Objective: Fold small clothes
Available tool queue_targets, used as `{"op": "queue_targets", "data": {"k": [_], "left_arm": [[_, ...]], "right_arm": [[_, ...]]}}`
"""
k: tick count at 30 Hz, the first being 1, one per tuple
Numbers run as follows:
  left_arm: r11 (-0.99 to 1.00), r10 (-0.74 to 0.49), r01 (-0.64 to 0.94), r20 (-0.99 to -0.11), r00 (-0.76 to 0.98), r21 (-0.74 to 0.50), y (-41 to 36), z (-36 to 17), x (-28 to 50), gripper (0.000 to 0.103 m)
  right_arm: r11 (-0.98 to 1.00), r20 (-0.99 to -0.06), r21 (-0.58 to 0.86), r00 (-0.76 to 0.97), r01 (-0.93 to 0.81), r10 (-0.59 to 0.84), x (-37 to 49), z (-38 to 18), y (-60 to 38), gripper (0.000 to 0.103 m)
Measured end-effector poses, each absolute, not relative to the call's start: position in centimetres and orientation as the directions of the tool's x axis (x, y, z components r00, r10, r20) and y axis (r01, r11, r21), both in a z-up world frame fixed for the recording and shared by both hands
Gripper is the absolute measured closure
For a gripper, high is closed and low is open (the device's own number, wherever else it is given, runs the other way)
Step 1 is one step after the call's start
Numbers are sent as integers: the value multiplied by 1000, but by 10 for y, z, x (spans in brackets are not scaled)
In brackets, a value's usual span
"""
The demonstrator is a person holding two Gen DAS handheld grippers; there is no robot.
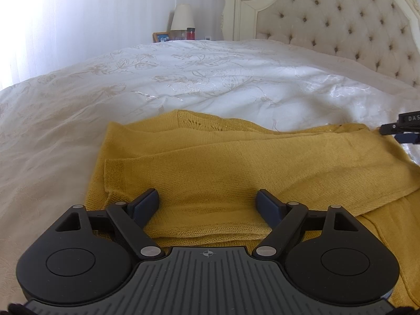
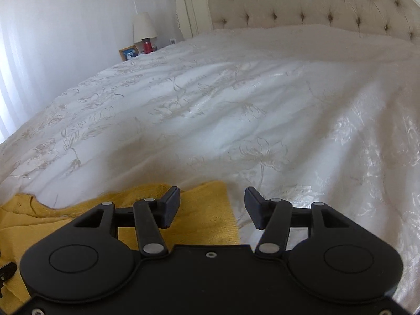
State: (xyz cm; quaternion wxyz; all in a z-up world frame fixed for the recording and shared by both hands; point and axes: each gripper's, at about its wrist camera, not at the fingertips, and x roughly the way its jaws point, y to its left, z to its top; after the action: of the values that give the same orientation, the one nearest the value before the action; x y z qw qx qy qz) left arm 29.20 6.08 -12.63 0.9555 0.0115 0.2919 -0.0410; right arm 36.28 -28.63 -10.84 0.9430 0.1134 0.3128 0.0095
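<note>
The yellow sweater point(image 1: 236, 162) lies flat on the bed point(image 1: 183, 78), filling the lower centre of the left wrist view, with 1 sleeve folded across its body. The left gripper point(image 1: 207, 200) is spread, empty, directly above the sweater's near edge. The right gripper point(image 2: 212, 206) is spread, empty, over the sweater's corner at lower left of its view. At the right edge of the left view, a black part reads "DAS". A lamp point(image 1: 182, 17) stands upper centre.

Right claw point(image 2: 212, 204), jaws apart, above yellow knit point(image 2: 207, 210) edge on white bedspread point(image 2: 236, 105).
</note>
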Motion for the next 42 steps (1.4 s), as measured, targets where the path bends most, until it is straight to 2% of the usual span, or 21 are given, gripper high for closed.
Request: {"op": "queue_targets", "data": {"k": [8,9,10,11,13,16,20,21,22,23,24,25,26,30,35,42], "left_arm": [[996,-79,86,-557,827,-13,62,-127,292,21],[996,-79,86,-557,827,-13,62,-127,292,21],[996,-79,86,-557,827,-13,62,-127,292,21],[996,-80,86,-556,827,-15,63,-127,292,21],[996,-83,87,-555,827,-19,63,-127,292,21],[996,-83,87,-555,828,-19,63,-127,292,21],[996,-82,87,-555,828,-17,63,-127,292,21],[996,-80,87,-556,827,-15,63,-127,292,21],[996,-80,87,-557,827,-14,63,-127,292,20],[996,-79,87,-557,827,-13,64,-127,292,20],[996,-78,87,-558,826,-11,63,-127,292,20],[996,-78,87,-559,826,-10,63,-127,292,20],[996,-78,87,-559,826,-10,62,-127,292,20],[996,-78,88,-561,824,-9,62,-126,292,20],[996,-70,94,-576,814,12,59,-125,294,19],[985,-120,171,-659,743,12,63,-108,286,19]], "right_arm": [[873,-548,478,808,92,215,354,-129,-325,43],[866,-549,490,807,99,218,354,-130,-327,47],[866,-558,490,799,99,224,355,-130,-327,72],[875,-569,475,789,88,230,356,-129,-324,90],[912,-575,407,791,57,207,354,-122,-314,92],[955,-585,282,806,97,91,347,-112,-304,93],[982,-629,147,778,120,-1,353,-122,-292,94],[982,-630,142,777,122,-5,354,-123,-291,93],[980,-629,152,778,125,-2,354,-124,-290,87],[977,-626,170,780,131,5,354,-124,-292,80],[973,-620,183,785,142,2,353,-123,-294,67],[967,-608,204,794,154,2,349,-120,-300,39],[961,-596,229,803,155,13,346,-117,-305,16],[956,-588,259,808,139,42,322,-101,-317,17],[974,-668,209,740,87,78,286,-95,-316,17],[955,-743,291,643,61,185,239,-93,-318,16]]}}
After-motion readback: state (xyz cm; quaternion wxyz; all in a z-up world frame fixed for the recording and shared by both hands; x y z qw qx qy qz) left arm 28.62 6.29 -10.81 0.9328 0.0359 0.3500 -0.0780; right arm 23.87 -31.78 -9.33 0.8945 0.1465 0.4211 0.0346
